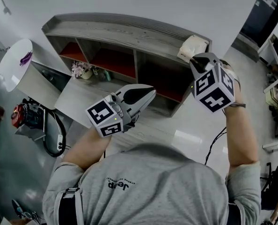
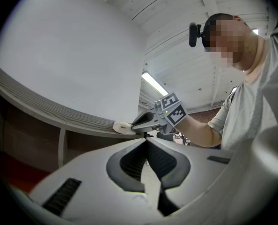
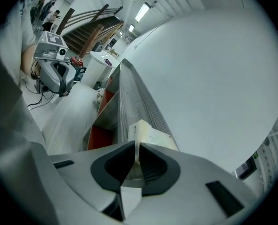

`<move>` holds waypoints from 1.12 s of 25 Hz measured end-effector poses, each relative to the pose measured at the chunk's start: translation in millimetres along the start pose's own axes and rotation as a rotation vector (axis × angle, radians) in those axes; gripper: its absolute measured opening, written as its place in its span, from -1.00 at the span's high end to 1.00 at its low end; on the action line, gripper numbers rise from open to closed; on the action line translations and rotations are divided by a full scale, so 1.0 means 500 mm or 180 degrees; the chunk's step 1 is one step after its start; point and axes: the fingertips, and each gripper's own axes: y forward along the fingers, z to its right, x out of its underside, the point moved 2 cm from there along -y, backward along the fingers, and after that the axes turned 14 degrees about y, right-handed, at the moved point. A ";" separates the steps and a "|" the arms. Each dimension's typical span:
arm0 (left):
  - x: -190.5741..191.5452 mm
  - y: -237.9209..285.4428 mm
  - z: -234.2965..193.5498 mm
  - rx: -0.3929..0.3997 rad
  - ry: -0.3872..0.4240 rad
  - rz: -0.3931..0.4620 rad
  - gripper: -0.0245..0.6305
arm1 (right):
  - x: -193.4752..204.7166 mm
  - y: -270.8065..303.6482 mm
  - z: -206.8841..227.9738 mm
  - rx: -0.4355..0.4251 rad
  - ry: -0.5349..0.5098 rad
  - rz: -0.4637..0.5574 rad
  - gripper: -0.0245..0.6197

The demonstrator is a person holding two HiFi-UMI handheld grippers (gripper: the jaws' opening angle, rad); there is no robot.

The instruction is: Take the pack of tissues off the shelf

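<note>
Right gripper view, right gripper (image 3: 136, 145) pinching tissue pack (image 3: 152, 135)

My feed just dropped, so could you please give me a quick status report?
Left gripper shut, empty. Right gripper shut on pack of tissues, atop shelf. Nothing in the way.

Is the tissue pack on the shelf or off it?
On: pack of tissues rests atop the shelf, right gripper pinching its edge.

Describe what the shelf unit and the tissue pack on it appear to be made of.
Shelf unit: probably wood or wood-look board, matt grey; grain streaks run along its top.
Tissue pack: soft pale wrapper, plastic film or paper, unclear; its edges look creased.
</note>
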 end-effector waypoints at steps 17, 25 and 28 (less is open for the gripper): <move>-0.037 -0.061 -0.005 -0.0363 0.0131 -0.0006 0.89 | -0.086 -0.143 -0.051 -0.0375 0.0091 0.0957 0.83; -0.020 -0.132 0.029 -0.0676 0.0123 -0.0123 0.89 | -0.099 -0.185 -0.159 -0.0863 -0.0054 0.1226 0.83; -0.003 -0.166 0.046 -0.0851 0.0076 -0.0173 0.89 | -0.096 -0.188 -0.205 -0.1086 -0.0063 0.1300 0.83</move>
